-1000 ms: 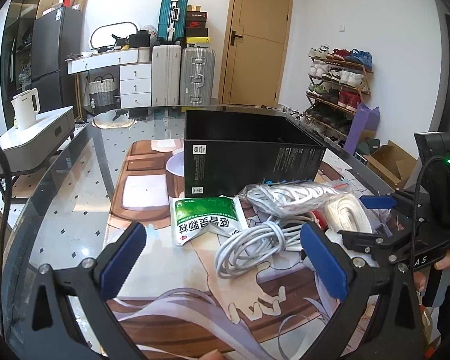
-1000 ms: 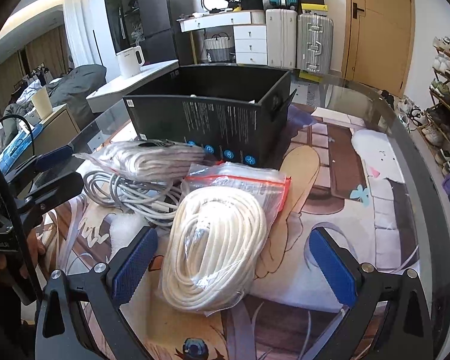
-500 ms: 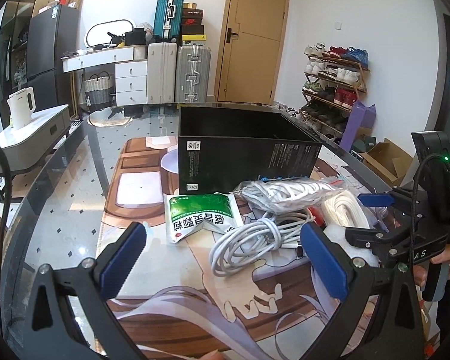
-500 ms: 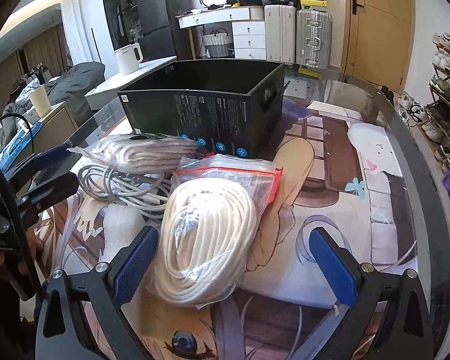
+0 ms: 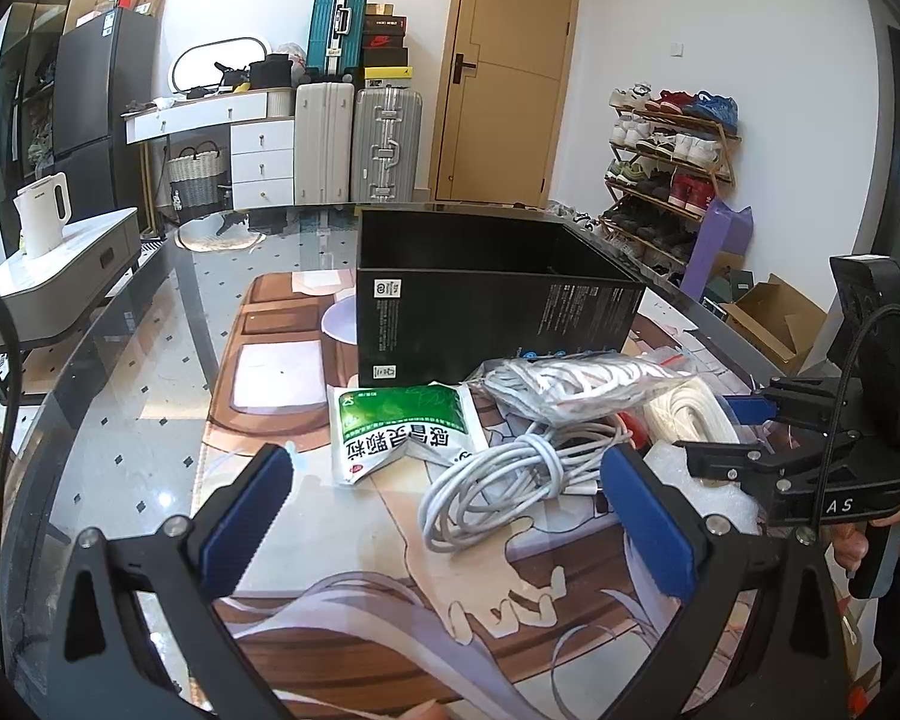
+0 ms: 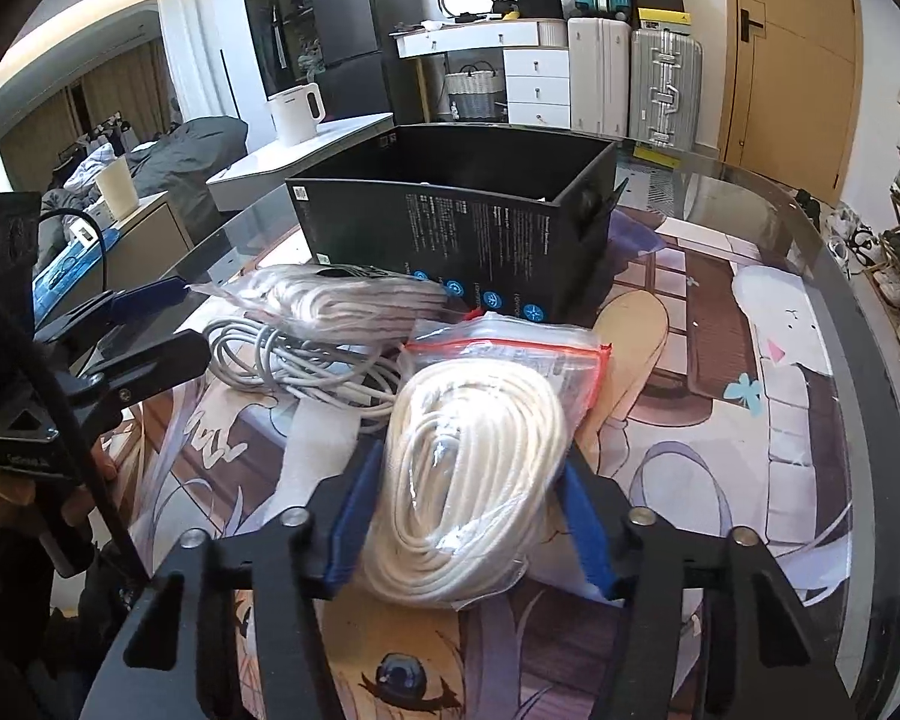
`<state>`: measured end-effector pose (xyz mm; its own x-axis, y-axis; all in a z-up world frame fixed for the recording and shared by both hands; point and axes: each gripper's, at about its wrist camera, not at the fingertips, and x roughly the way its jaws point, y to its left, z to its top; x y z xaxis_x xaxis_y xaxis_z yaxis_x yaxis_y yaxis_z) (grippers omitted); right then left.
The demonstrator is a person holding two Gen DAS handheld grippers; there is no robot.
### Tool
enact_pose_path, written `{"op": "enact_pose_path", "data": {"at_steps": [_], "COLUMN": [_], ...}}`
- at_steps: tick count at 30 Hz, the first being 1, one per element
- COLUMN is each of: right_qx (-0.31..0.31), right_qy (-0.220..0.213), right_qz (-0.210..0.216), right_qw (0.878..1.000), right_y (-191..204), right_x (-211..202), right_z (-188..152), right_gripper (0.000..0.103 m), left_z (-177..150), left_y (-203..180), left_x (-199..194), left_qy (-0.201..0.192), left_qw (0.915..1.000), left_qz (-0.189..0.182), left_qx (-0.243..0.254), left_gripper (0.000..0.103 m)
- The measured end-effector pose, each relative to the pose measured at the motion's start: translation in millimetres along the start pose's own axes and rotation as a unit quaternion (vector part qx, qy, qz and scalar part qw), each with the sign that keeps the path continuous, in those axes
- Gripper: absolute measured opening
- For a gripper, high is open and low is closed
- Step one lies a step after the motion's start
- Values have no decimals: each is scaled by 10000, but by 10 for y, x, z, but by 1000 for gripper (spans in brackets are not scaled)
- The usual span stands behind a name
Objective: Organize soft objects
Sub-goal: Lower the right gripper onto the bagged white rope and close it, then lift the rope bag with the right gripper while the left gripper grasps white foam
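Note:
My right gripper (image 6: 471, 513) is shut on a clear zip bag of coiled white rope (image 6: 474, 456), which lies on the printed mat; the bag also shows in the left wrist view (image 5: 693, 420). Beyond it lie a second bagged rope coil (image 6: 336, 300), a loose grey cable (image 6: 294, 360) and an open black box (image 6: 468, 216). My left gripper (image 5: 447, 516) is open and empty, above the mat in front of the grey cable (image 5: 504, 480). A green-and-white packet (image 5: 402, 432) lies in front of the box (image 5: 486, 306). The right gripper (image 5: 744, 426) shows at the right.
A printed mat (image 5: 390, 588) covers a glass table (image 5: 126, 396). A white foam piece (image 5: 711, 489) lies under the rope bag. Beyond the table are suitcases (image 5: 384, 150), a dresser, a shoe rack (image 5: 672, 162) and a side table with a kettle (image 5: 42, 213).
My right gripper has closed from wide open onto the bagged white rope. My left gripper has stayed open and drifted slightly.

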<state>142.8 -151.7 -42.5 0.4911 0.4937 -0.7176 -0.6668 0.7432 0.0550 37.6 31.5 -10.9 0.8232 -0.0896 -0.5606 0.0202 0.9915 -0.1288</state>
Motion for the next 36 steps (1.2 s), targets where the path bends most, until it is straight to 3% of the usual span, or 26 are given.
{"op": "enact_pose_path", "data": {"at_steps": [8, 16, 22, 26, 34, 36], "right_qx": [82, 87, -11, -177, -515, -574], "right_qy": [-163, -443, -273, -72, 86, 33], "right_qz": [20, 9, -49, -256, -503, -521], "right_qw": [9998, 9990, 9996, 9995, 9974, 9970], "right_y": [-57, -89, -33, 58, 170, 170], "right_x": [-89, -245, -182, -76, 63, 39], "right_z": [0, 6, -9, -27, -64, -60], "right_gripper": [41, 34, 35, 51, 50, 45], "left_z": [-8, -10, -10, -6, -2, -1], "left_y": [1, -14, -15, -22, -36, -36], "left_x": [3, 9, 11, 13, 19, 24], "left_qy": [-5, 1, -1, 1, -1, 15], "left_qw": [10000, 10000, 10000, 10000, 10000, 10000], "left_qz": [11, 46, 49, 39, 32, 33], "left_qx": [19, 47, 47, 42, 43, 45], "left_gripper": [103, 103, 103, 103, 103, 103]}}
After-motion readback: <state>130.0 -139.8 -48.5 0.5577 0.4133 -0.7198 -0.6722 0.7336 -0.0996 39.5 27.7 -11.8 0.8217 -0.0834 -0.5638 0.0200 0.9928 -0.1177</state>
